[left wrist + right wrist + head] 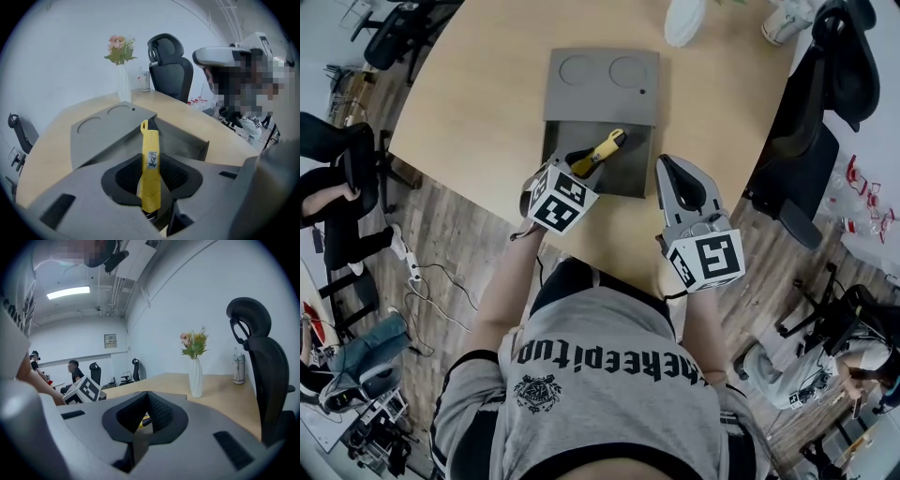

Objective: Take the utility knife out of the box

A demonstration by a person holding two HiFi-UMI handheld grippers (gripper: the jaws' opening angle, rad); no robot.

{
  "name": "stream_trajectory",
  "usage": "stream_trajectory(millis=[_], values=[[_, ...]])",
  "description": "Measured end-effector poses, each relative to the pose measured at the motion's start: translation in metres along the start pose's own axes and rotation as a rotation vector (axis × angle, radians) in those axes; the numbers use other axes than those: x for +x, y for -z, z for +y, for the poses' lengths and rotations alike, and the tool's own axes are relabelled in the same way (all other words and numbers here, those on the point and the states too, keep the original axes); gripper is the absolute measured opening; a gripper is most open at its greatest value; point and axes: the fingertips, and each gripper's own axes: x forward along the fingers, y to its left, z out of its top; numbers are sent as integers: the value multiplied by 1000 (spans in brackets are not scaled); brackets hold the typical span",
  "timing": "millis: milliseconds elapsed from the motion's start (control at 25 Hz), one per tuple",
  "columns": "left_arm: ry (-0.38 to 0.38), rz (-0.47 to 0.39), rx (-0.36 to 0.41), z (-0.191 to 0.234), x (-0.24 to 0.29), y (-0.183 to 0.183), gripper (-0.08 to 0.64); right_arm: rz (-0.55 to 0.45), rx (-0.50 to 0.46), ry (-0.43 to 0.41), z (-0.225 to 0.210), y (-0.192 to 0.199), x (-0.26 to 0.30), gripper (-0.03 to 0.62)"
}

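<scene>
Head view looks steeply down on a person in a grey printed T-shirt [609, 375] at a pale wooden bench [487, 103], with a tool in each hand. On the bench, just in front of the person, lies a shallow grey box [628, 176]. Its open lid [602, 89], lying flat beyond it, has two round recesses.

The left hand-held gripper [578, 166] reaches down into the near side of the box, its black-and-white marker cube [558, 202] facing the camera. Its jaws are closed on the yellow utility knife [602, 151]. They grip the knife near one end, and the rest slants up and away over the box. In the left gripper view the black ribbed pads sit against both flat sides of the knife, which stands nearly upright in the middle of the picture. Whether its lower end touches the box floor cannot be told.

The right hand-held gripper [671, 165] is held above the bench edge, just to the right of the box and apart from it. In the right gripper view its jaw tips meet and nothing is between them.

At the far side of the bench stand a white vase of flowers [196, 376] and a small bottle [239, 364]. A black office chair [262, 366] stands close on the right. Other people sit well back in the room.
</scene>
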Motion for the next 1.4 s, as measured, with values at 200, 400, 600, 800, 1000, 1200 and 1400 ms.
stream_trajectory(millis=[200, 400, 600, 800, 1000, 1200, 1400], values=[[-35, -122, -15, 6, -25, -23, 127, -12, 4, 18, 4, -2, -3, 6], [-46, -228, -20, 6, -55, -43, 127, -24, -4, 37, 11, -7, -6, 6], [-57, -316, -29, 6, -86, -54, 127, -38, -8, 66, 20, -12, -11, 6], [-61, -400, -43, 6, -117, -57, 127, -50, -19, 93, 36, -15, -18, 6], [-73, -489, -46, 5, -149, -61, 127, -62, -48, 103, 53, -22, -24, 6], [-93, -588, -69, 4, -183, -63, 127, -83, -64, 132, 67, -27, -35, 6], [-111, -663, -81, 3, -213, -58, 127, -104, -72, 161, 81, -31, -46, 6]])
